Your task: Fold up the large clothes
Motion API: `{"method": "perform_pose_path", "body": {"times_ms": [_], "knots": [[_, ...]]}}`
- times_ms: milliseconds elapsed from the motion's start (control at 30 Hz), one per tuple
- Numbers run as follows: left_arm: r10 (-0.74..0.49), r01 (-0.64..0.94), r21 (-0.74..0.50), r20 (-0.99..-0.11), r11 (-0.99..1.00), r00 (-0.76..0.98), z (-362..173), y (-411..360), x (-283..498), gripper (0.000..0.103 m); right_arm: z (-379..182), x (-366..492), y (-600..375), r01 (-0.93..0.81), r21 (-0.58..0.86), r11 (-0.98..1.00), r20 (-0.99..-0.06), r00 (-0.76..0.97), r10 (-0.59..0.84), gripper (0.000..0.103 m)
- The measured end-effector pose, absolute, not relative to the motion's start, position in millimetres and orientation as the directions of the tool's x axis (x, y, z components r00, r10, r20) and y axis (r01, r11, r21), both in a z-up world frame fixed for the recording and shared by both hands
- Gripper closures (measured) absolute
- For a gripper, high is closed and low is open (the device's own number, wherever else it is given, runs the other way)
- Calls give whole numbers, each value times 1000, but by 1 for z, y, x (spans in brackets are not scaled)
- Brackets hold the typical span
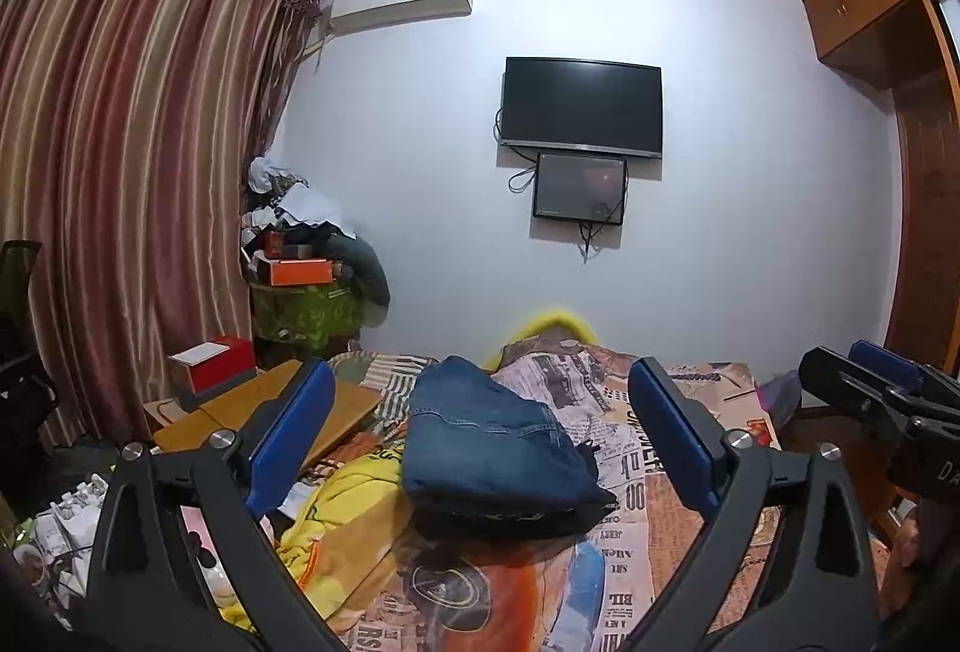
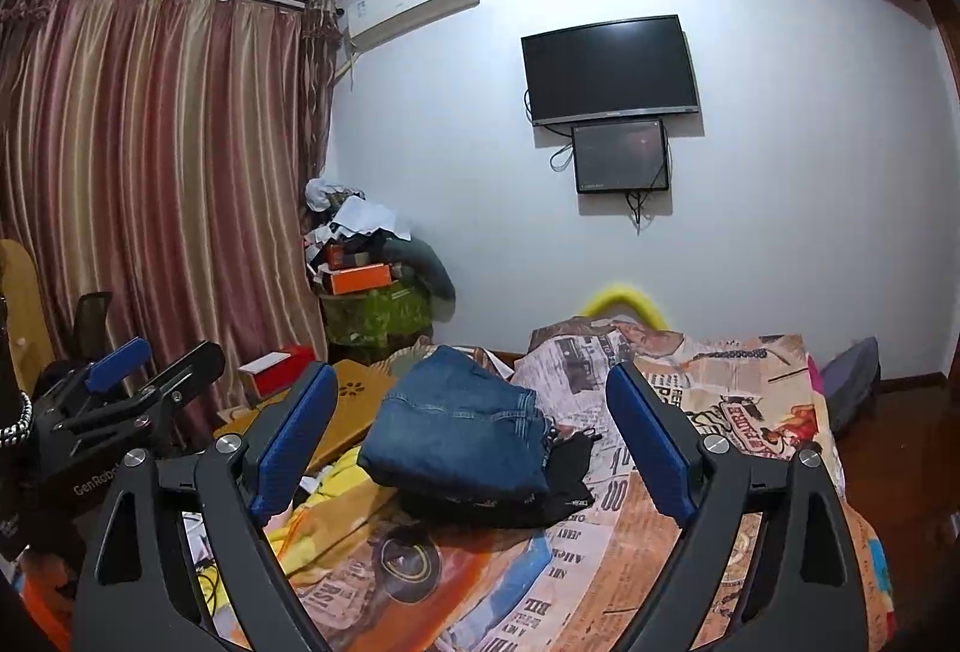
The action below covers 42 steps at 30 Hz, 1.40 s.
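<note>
Left wrist view: folded jeans lie on the bed, yellow blanket and wooden board beside them; left gripper and right gripper gape empty above.

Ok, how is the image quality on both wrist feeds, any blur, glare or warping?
Left wrist view: heavy fisheye bending of the curtain, dim bluish light, folded jeans sharp. Right wrist view: same warping, no glare on the TV, yellow object behind the bed blurred.

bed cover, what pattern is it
Newspaper-style collage print in orange and cream on the bed cover; clearest from the right wrist.
</note>
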<state>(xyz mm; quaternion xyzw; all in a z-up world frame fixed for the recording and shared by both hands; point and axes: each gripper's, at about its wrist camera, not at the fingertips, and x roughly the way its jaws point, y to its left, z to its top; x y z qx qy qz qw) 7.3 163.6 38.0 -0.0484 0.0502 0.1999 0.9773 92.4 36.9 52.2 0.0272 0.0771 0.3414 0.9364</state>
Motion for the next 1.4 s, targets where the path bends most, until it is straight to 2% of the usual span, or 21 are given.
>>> {"method": "perform_pose_path", "body": {"times_ms": [1400], "knots": [[332, -347, -84, -148, 934, 931, 30, 171, 16, 4, 51, 93, 32, -622, 112, 775, -151, 760, 632, 14]]}}
